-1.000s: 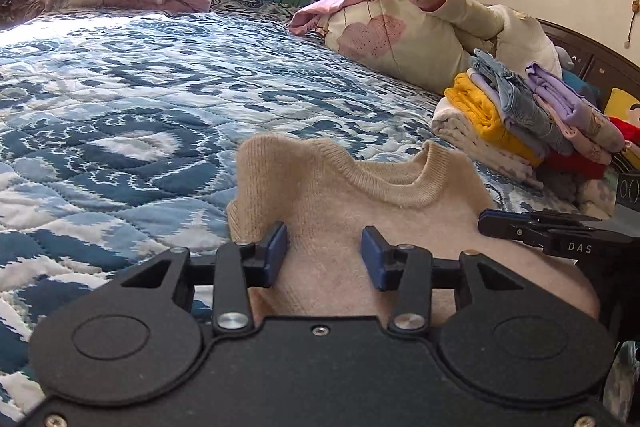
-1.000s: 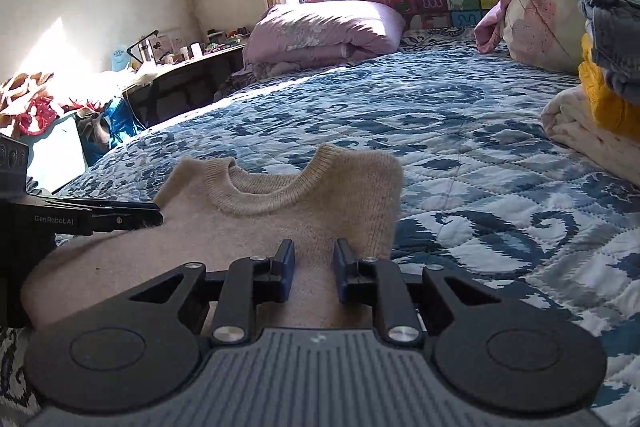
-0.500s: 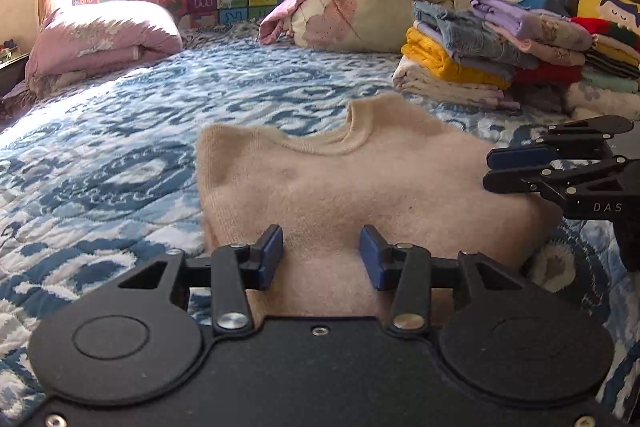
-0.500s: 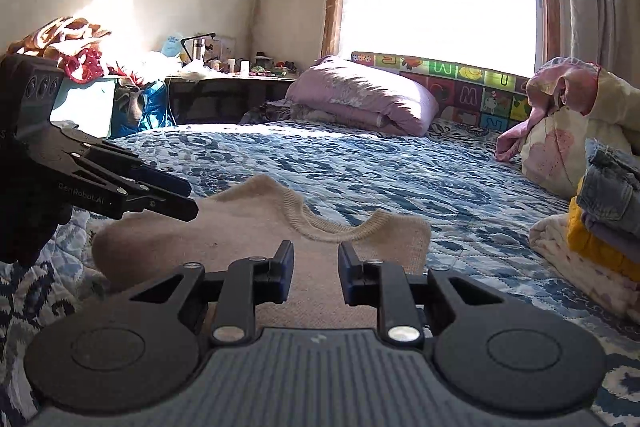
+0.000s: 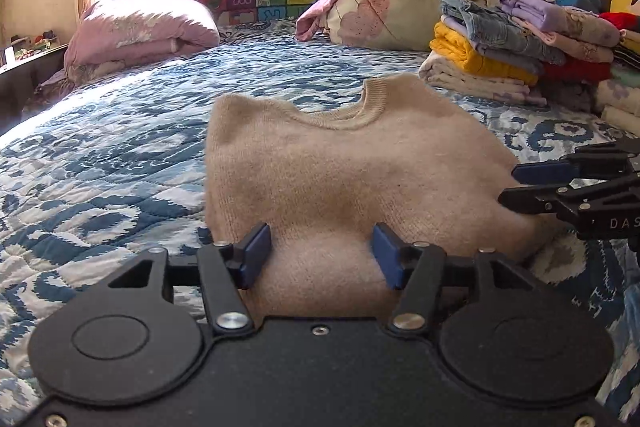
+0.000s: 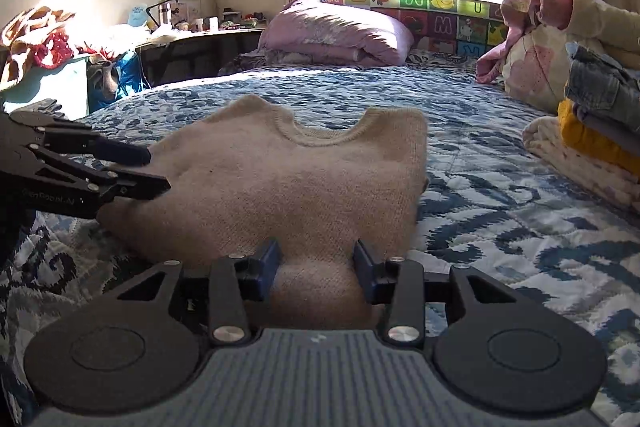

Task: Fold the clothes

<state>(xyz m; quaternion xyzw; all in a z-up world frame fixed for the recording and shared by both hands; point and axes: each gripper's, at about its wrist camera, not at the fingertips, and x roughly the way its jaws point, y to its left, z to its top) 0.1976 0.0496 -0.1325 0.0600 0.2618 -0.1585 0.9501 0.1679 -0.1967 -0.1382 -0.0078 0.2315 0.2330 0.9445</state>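
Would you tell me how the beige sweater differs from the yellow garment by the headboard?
The beige sweater lies alone on the quilt, neckline showing; the yellow garment sits inside a stack with denim above it. The sweater looks pale and fuzzy, the yellow one bright. Both are folded.

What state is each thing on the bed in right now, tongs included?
Beige sweater: folded, flat on the quilt, collar away from the cameras.
Left tongs: opening, near hem between the pads, not pinched.
Right tongs: opening, hem between the pads, not pinched.
Clothes pile: folded, stacked beside the sweater.
Pink duvet: rolled up under the window.
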